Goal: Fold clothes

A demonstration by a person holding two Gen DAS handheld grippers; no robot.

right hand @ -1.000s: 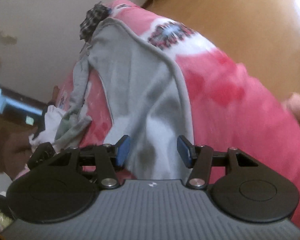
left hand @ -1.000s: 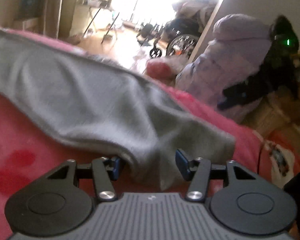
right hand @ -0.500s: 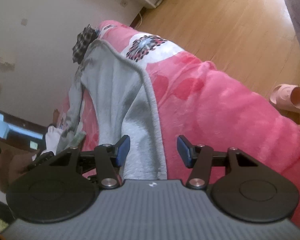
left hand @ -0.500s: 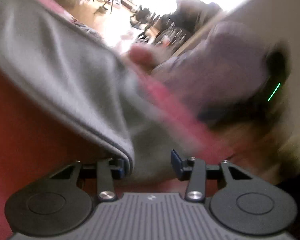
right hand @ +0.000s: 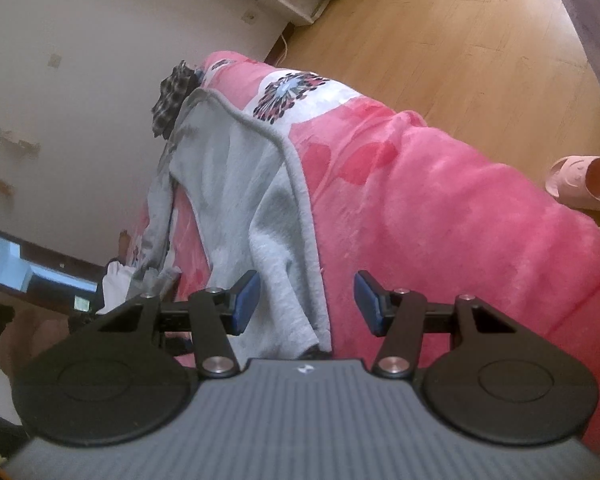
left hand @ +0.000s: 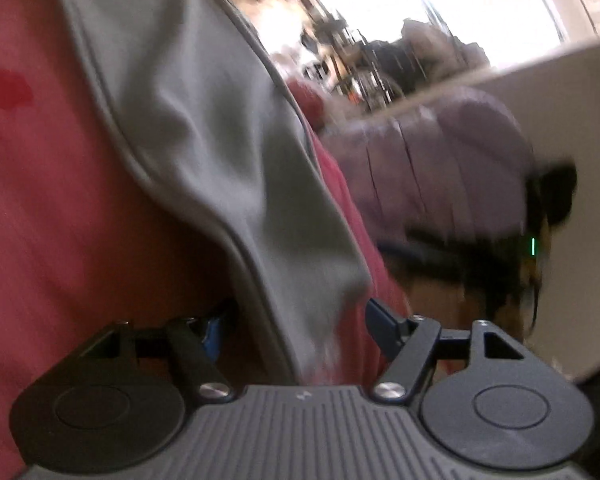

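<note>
Folding looks barely begun, as we read it. The grey garment (right hand: 240, 200) lies stretched along the pink blanket (right hand: 440, 220), one long edge turned over, wrinkled, no neat stack yet. Our left gripper (left hand: 296, 320) is opening, with cloth between its jaws but the pads not pressing it. Our right gripper (right hand: 306, 300) straddles the garment's near end, jaws apart, and nothing is clamped. We judge the main folds and smoothing remain.
</note>
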